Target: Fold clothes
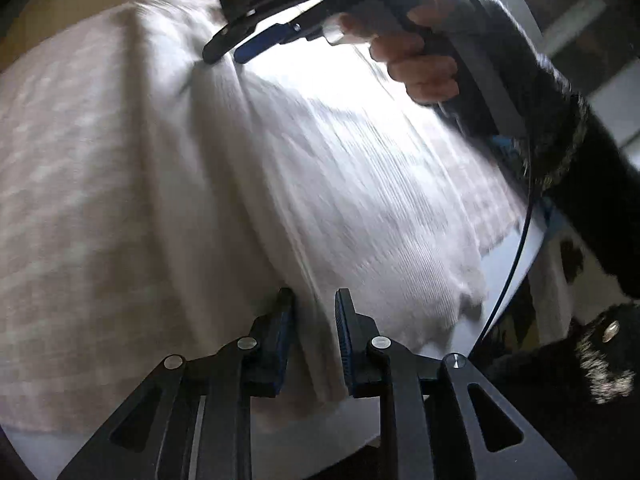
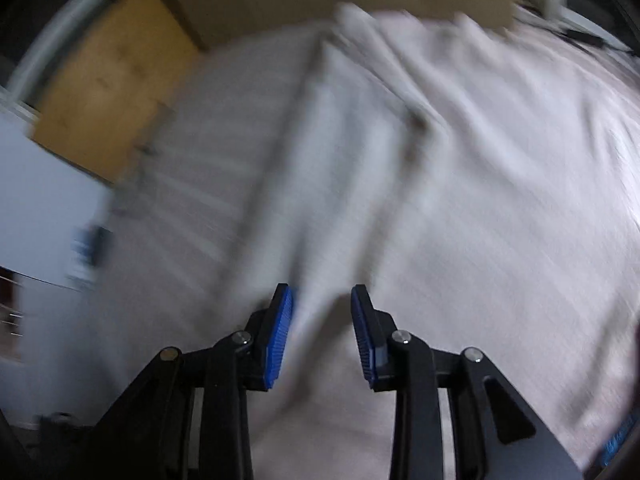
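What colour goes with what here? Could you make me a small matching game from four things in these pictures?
Things:
1. cloth
2. pads
3. sleeve
4. cardboard

Colours:
a. blue
b. black
c. brown
d. white

Pairs: 1-d, 2-a, 3-b, 4-c

A brown cardboard box [image 2: 108, 92], blurred, stands on a white table [image 2: 36, 200].
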Demonstrator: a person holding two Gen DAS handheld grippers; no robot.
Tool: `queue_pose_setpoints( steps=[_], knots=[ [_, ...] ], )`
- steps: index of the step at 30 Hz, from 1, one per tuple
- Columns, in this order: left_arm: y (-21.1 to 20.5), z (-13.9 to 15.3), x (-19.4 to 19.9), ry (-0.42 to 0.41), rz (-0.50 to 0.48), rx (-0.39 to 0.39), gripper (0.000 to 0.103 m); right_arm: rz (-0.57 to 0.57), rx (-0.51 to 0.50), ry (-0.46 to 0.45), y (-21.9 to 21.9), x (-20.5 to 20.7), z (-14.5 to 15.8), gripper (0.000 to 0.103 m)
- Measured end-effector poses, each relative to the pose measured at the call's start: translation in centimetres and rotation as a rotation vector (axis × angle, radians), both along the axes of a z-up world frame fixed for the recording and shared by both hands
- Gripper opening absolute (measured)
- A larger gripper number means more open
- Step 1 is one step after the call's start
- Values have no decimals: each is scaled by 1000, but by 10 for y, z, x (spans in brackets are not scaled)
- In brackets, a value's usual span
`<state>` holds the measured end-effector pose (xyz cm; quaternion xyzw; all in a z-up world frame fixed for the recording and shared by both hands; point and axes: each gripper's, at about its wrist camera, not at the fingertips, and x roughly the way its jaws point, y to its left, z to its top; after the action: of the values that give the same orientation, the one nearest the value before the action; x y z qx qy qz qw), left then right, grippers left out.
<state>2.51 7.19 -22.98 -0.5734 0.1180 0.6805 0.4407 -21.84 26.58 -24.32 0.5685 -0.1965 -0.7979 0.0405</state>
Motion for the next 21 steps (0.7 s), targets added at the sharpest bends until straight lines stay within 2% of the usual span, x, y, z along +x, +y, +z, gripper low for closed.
queue_pose_setpoints(
  steps=[2,3,5,7,10,12,13,15,17,21],
  knots=[
    [2,7,4,22,-26,9,25,-30,-4,11,11,15,3,28],
    [2,11,3,17,-26,16,25,-44,36,27,12,23,12,28],
    [0,17,1,15,-27,31,25,-40,85,88,1,33,32,28],
    [0,20,-8,47,-26,33,25,-18,79,136,-14,42,43,28],
    [10,3,-16,33,-45,16,25,25,114,107,-26,46,25,28],
    [15,-4,-14,40,-86,26,25,8,139,60,-30,48,8,28],
    [16,-4,-13,49,-108,31,26,-16,114,51,-26,51,3,28],
    [18,1,-13,40,-139,22,26,-75,38,12,-10,64,6,28],
    [14,10,-20,9,-127,33,26,-154,-1,29,17,95,27,28],
    [9,39,-26,51,-65,57,26,-327,126,68,101,186,79,28]
  ],
)
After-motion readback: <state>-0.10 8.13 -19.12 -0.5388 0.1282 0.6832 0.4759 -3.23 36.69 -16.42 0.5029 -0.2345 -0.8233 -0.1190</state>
